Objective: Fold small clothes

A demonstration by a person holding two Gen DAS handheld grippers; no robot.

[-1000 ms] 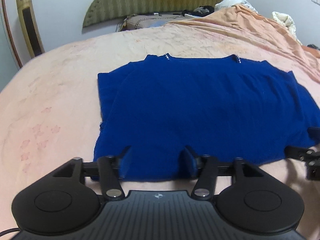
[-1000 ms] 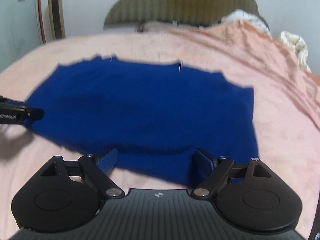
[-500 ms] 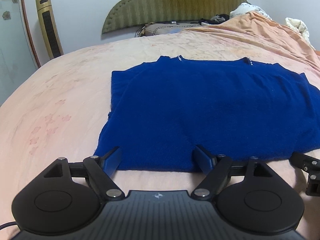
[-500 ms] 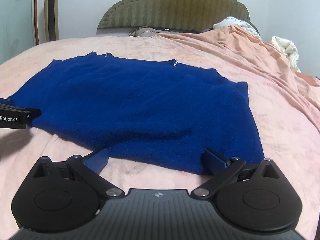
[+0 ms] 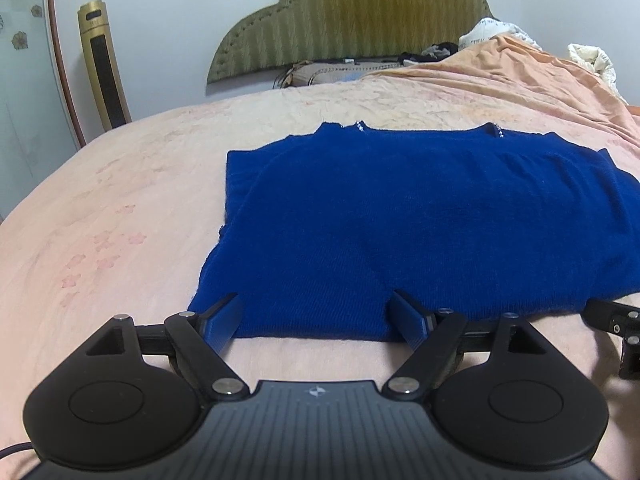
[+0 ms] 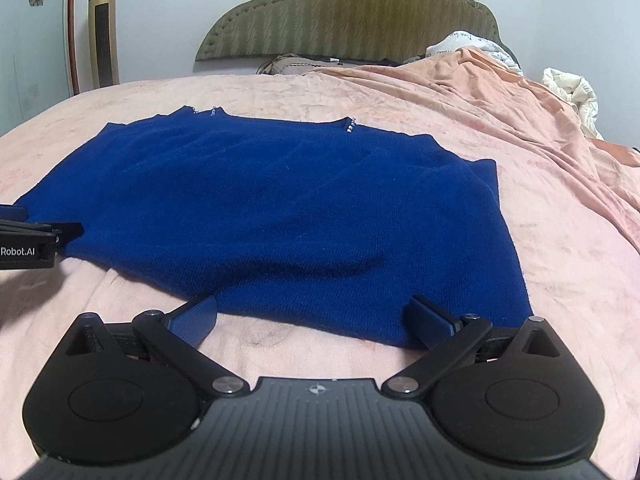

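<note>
Pink bedspread [image 5: 120, 200], green padded headboard [image 5: 352, 16], gold tower fan [image 5: 104, 64], rumpled orange blanket [image 6: 500, 92].

Left gripper [image 5: 316, 320] tilted downward, jaws having just opened, fingers [image 5: 222, 322] spread wide with nothing pressed between the pads. Right gripper [image 6: 314, 322] likewise tilted downward, jaws just opened to full spread. Fingertips appear to sit at a fabric edge; contact uncertain.
</note>
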